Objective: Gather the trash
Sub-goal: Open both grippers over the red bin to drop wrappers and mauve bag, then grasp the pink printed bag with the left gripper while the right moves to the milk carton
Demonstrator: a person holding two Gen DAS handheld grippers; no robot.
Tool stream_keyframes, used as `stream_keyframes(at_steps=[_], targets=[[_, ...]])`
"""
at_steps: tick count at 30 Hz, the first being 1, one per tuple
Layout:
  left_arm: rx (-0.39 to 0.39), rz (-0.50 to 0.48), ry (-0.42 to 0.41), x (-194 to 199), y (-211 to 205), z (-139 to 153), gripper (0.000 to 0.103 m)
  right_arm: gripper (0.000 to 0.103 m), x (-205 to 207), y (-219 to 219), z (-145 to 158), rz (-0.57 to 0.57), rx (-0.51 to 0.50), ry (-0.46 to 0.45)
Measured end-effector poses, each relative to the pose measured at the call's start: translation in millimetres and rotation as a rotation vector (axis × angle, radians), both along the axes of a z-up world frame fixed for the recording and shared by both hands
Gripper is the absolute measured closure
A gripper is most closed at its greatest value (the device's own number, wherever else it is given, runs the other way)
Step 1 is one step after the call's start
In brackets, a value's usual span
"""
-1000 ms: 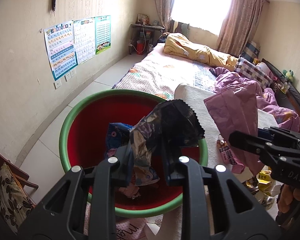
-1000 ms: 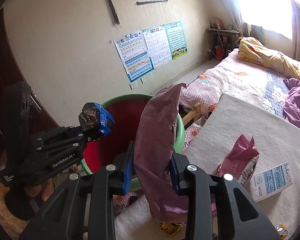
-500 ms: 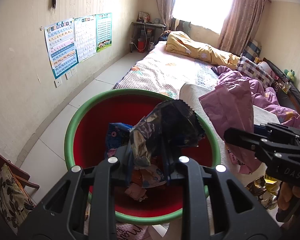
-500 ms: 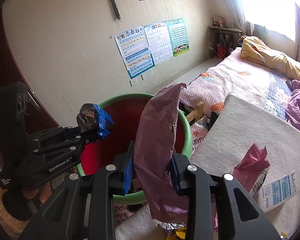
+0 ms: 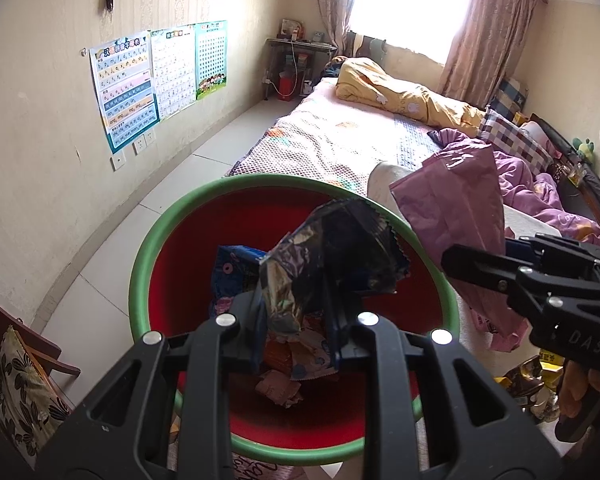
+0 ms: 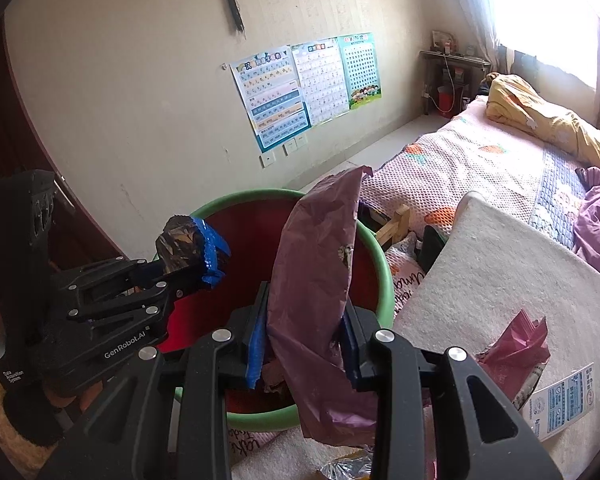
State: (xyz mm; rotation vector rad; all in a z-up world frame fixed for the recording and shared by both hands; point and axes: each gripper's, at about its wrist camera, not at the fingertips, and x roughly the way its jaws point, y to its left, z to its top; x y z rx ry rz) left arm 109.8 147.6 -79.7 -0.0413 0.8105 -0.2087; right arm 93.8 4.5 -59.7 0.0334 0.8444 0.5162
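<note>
Hovering over bin [image 5: 152, 248], both hand-held grippers loaded.

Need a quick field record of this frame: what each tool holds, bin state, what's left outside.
left tool: shut on dark foil wrapper, above bin
right tool: shut on purple bag, at bin edge
bin: red, green rim, wrappers already inside
left outside: pink wrapper, white carton on the white mat

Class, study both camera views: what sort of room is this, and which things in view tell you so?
Most likely a home bedroom: a bed with a yellow quilt, curtains at a bright window, and children's learning posters on the wall.
</note>
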Motion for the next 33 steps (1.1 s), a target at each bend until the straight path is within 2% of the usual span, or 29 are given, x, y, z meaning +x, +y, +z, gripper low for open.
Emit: stream_keyframes(at_steps=[3,4,6,8,13,17,21,25,28,33], targets=[[0.000,0.006,0.009,-0.2,1.4,-1.9,0.075,0.070,2.1,6.4,-2.7,0.026,-0.008,0.016],[-0.001,0.010,0.013,-0.3,2.0,-2.8,0.059,0.070,2.3,8.6,-3.4,0.032,-0.012,0.018],[-0.009,0.023,0.010,-2.0,4.8,-3.4,0.045,0.065,2.8,11.0,-4.2,0.034,-0.012,0.014],[-0.012,0.031,0.010,-4.7,6.2,-3.2,0.044,0.054,1.2,11.9,-4.3,0.031,0.000,0.010],[-0.009,0.051,0.000,-10.1,6.2,-0.2,0.037,0.046,-5.5,2.3,1.6,0.010,0.021,-0.007],[-0.011,0.054,-0.009,-15.3,-3.0,3.5,0.036,0.044,-13.5,-13.8,8.5,-0.014,0.034,-0.019],[-0.021,0.032,-0.026,-24.4,-21.1,9.3,0.036,0.044,-29.2,-49.8,14.7,-0.075,0.045,-0.037],[-0.029,-0.046,-0.029,-31.3,-58.4,11.7,0.034,0.044,-48.1,-102.8,8.8,-0.189,0.024,-0.022],[-0.031,-0.144,-0.024,-32.7,-99.9,10.5,0.026,0.044,-61.5,-142.5,-2.7,-0.283,0.012,0.015],[-0.061,-0.263,0.042,-25.0,-162.5,-8.2,0.026,0.044,-82.5,-186.4,-15.4,-0.366,-0.001,0.061]])
